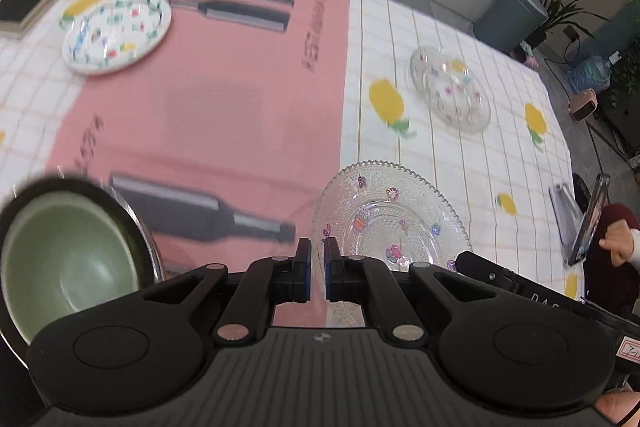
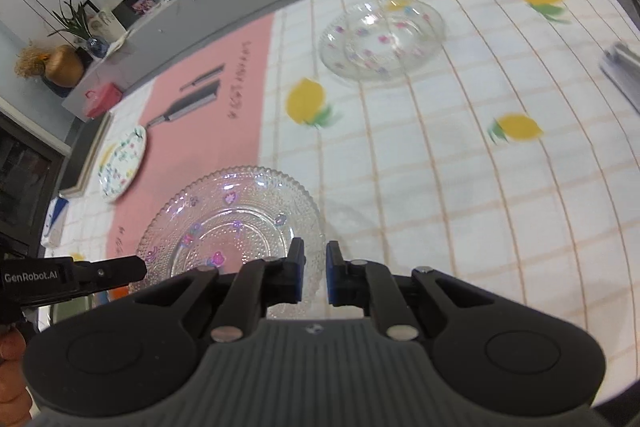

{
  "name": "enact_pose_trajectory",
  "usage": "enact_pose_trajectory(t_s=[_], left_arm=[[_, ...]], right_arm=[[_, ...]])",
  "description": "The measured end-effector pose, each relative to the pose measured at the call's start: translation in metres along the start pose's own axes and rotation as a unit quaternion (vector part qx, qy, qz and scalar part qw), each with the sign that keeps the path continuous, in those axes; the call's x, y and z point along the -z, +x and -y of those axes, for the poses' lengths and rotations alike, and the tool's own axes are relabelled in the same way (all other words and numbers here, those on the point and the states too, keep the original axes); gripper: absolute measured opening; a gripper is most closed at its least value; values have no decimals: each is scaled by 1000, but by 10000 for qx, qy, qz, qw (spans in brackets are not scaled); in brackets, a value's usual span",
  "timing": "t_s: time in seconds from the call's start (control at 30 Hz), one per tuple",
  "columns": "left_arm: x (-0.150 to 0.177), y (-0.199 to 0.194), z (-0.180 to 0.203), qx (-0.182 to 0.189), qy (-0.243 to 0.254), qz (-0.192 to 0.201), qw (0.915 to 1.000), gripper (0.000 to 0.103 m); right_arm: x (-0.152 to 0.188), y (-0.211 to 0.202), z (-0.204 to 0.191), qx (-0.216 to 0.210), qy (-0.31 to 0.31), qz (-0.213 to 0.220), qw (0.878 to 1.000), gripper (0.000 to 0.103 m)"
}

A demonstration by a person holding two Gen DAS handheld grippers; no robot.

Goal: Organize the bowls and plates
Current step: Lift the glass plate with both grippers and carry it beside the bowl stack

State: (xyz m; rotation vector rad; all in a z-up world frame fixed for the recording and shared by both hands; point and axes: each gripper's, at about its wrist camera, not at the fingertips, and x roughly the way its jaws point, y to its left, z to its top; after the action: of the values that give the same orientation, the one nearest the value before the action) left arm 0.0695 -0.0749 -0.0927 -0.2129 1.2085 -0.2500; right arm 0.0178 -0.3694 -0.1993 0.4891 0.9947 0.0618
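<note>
Where grippers meet — beaded plate rim

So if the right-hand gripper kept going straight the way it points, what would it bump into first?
Most likely the beaded glass plate: the right gripper already has its rim between its fingers, though depth is unclear.

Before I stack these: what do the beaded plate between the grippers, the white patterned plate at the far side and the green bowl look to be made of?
The beaded plate looks like clear pressed glass: the tablecloth shows through it, and the rim is bumpy. The white patterned plate is opaque and glossy, probably ceramic or melamine. The green bowl has a smooth matte-looking inside and a dark rim, likely glazed ceramic; blur leaves it uncertain.
</note>
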Motion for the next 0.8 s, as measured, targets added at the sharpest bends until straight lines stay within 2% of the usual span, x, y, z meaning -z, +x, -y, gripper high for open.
enact_pose_trajectory(t_s=[0.2,0.4,0.8], left_arm=[[30,17,-6,-46,-119,-188,9997,6],[47,26,-17,-139,-219,-250,9994,6],[53,29,-25,-364,-184,-65,9991,6]], right_arm=[[27,9,13,70,66,-222,9997,9],[42,17,12,109,-52,-339,9994,9],[46,28,1,122,-235,-400,9988,8]])
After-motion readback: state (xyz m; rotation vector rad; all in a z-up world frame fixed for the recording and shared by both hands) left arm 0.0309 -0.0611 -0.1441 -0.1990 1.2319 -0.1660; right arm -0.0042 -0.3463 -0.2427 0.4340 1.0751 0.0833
